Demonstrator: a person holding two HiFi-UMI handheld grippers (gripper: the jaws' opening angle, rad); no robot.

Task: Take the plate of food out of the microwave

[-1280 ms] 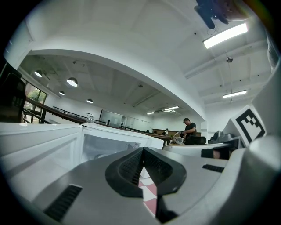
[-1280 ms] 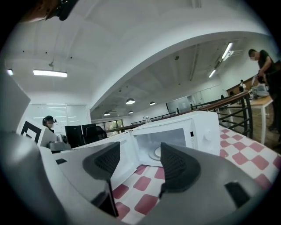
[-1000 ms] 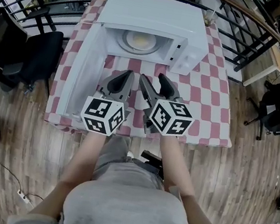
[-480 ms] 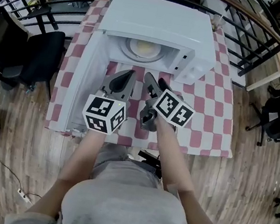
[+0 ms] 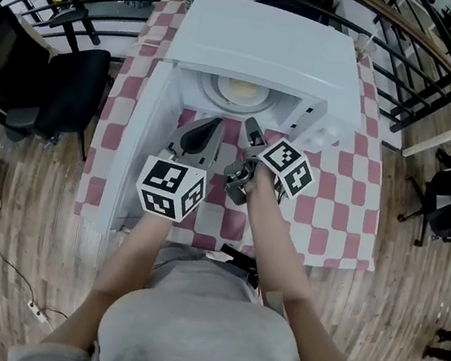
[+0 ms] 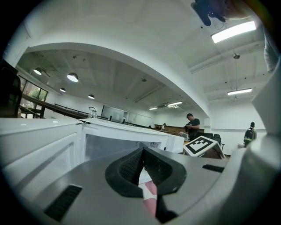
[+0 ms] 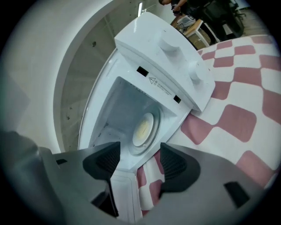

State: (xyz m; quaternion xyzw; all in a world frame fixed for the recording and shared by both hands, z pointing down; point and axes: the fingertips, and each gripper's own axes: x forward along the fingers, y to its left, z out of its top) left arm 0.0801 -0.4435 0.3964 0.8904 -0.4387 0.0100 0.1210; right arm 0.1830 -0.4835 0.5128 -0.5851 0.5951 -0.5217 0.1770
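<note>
Site: a white microwave (image 5: 265,45) stands at the far end of a tabletop (image 5: 337,207) covered with a red-and-white checked cloth (image 7: 237,118). Its door (image 5: 132,151) is swung fully open to the left.

Task item: a round white plate (image 5: 240,92) carrying pale yellow food (image 7: 142,128) sits inside the microwave cavity. In the head view only the near part of the plate shows; the far part is cut off by the microwave's top. The kind of food cannot be made out.

Left gripper (image 5: 208,130): it is held over the cloth just in front of the opening, left of centre. Its own view shows the jaws (image 6: 142,151) closed together with nothing between them. That view does not show the plate; the gripper body hides the lower cavity, and only the door (image 6: 39,145) and the microwave's upper edge show.

Right gripper (image 5: 252,133): it is just beside the left one and rolled to one side, so the head view does not separate its jaws. Its own view shows the jaws (image 7: 136,162) apart and empty. The plate shows between them, well beyond the tips and not touched. The control panel with two knobs (image 7: 175,66) lies to the right of the cavity.

Surroundings: a black chair (image 5: 69,89) stands left of the tabletop.
</note>
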